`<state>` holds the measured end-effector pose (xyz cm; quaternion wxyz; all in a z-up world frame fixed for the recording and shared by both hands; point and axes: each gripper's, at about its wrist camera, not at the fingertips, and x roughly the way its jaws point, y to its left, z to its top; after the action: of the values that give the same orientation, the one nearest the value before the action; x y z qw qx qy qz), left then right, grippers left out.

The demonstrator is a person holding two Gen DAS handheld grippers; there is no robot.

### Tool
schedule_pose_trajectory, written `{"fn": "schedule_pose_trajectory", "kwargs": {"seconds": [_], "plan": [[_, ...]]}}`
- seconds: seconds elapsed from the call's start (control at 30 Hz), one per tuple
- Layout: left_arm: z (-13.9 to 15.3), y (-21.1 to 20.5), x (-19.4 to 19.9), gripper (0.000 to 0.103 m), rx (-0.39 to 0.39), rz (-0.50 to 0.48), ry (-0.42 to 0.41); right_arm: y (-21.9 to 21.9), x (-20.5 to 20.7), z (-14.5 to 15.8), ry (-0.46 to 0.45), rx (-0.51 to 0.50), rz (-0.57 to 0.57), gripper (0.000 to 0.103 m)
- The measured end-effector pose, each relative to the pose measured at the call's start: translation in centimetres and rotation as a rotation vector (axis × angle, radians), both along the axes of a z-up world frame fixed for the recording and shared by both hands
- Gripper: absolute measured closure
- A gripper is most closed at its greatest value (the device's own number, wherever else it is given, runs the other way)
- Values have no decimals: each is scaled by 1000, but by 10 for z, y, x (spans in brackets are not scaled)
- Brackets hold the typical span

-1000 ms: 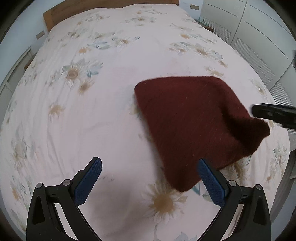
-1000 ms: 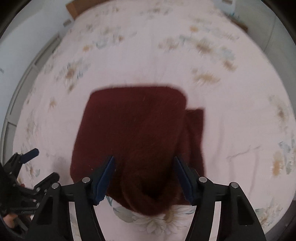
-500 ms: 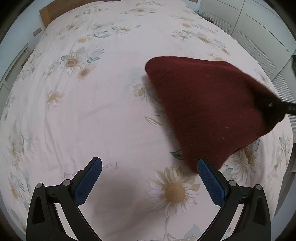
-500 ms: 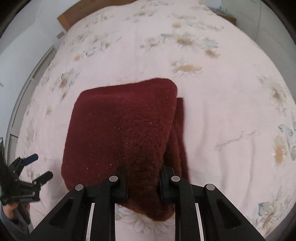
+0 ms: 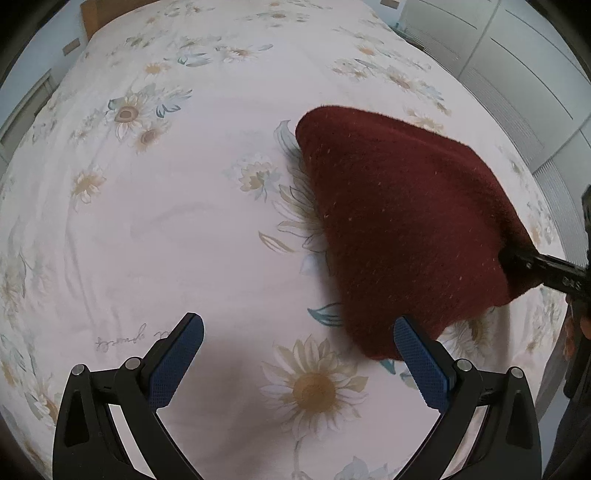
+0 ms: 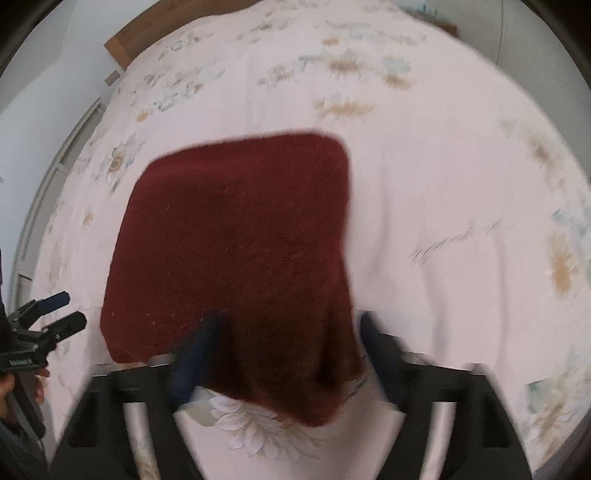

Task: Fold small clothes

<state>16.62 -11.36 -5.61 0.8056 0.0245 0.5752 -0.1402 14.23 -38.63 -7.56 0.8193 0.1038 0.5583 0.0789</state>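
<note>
A dark red fuzzy garment, folded, lies on the flowered bedspread; it also shows in the right wrist view. My left gripper is open and empty, hovering just left of the garment's near corner. My right gripper is blurred with its fingers spread wide on either side of the garment's near edge; the cloth droops between them. In the left wrist view the right gripper reaches in from the right edge at the garment's corner.
The bed fills both views, with a wooden headboard at the far end. White wardrobe doors stand on the right of the bed. A window or wall panel runs along the left.
My right gripper was shut on the garment's near edge half a second ago and has now opened wide. The garment has shifted across the bed. My left gripper stayed open.
</note>
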Motion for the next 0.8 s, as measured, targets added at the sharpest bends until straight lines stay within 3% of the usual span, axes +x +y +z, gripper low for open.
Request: {"fn": "schedule_pose_trajectory", "kwargs": {"seconds": [0.13,0.33,0.57,0.8], "plan": [[12,-4,16,1,-53,31,-5,-7,4,25,-57,3,-3,18],[19,-37,42,1,-25,4,-29,2,29,30,-40,-37,32,0],[-1,-76,69,1,-28,9,31,15,52,-6,49,-4,63,0],[-45,-77,73,1,12,20,91,10,53,-50,98,19,53,0]]}}
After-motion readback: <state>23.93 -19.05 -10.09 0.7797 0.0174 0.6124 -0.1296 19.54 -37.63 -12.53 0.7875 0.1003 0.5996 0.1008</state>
